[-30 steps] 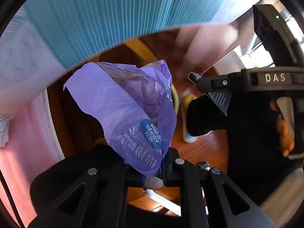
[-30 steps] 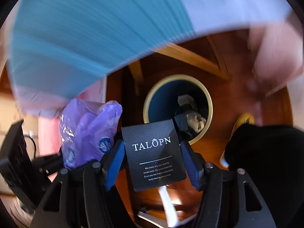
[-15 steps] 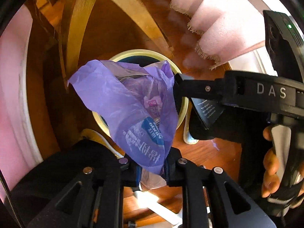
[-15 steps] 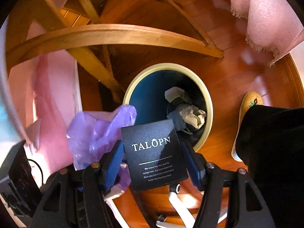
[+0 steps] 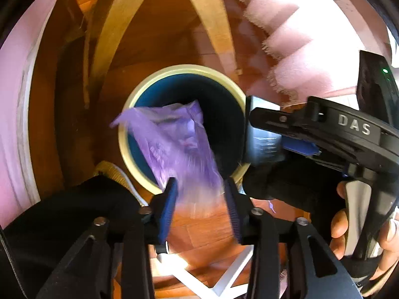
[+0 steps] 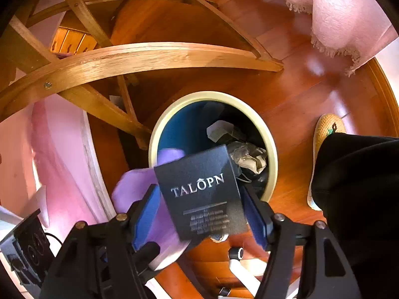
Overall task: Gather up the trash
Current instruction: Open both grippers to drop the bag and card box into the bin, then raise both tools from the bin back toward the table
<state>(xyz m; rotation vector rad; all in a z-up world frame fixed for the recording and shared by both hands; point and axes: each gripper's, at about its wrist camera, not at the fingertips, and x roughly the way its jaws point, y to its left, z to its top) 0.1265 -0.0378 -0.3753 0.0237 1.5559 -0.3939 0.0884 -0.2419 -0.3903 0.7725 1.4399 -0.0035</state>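
Note:
A round bin with a cream rim (image 5: 184, 68) (image 6: 212, 94) and blue inside stands on the wooden floor, with crumpled paper trash (image 6: 247, 157) at its bottom. My left gripper (image 5: 199, 186) hangs over its near edge, jaws opening. The purple plastic bag (image 5: 174, 139) (image 6: 134, 186) is blurred between them, loose of the pads and dropping into the bin. My right gripper (image 6: 199, 199) (image 5: 259, 137) is over the bin's other side, jaws opening too. The black TALOPN box (image 6: 199, 189) sits tilted between them, no longer clamped.
Curved wooden furniture legs (image 6: 139, 54) (image 5: 207, 12) cross just behind the bin. A pink fringed cloth (image 6: 336, 25) (image 5: 286, 49) hangs at the upper right. A person's black trouser leg (image 6: 356, 186) and yellow shoe (image 6: 326, 129) stand right of the bin. A white castor base (image 6: 237, 261) lies below.
Both grippers came down over the bin. The left jaws, shut on the purple bag before, have parted and the bag is falling. The right jaws widened and the box tipped.

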